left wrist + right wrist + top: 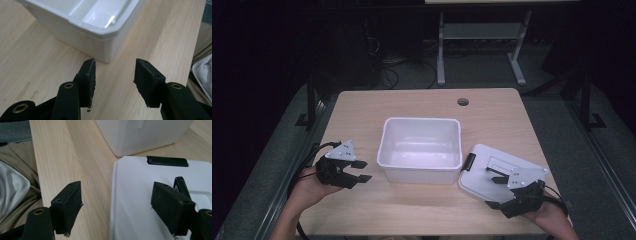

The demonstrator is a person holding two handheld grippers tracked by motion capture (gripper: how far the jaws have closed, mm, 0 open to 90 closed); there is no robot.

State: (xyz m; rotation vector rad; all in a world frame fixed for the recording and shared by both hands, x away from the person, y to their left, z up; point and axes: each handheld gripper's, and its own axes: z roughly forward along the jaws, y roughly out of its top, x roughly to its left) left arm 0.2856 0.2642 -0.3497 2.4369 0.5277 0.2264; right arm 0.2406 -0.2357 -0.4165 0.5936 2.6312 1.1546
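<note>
High view is showing the white bin [420,149] sitting mid-bench [362,107], its lid [492,172] lying just right of it. Right tool [496,192] is hovering wide over the lid's near edge, gripping nothing; left tool [359,171] is waiting left of the bin, parted and empty. Lid pickup seems underway: next, closing squarely on that edge

No readable text, label or number anywhere.
</note>
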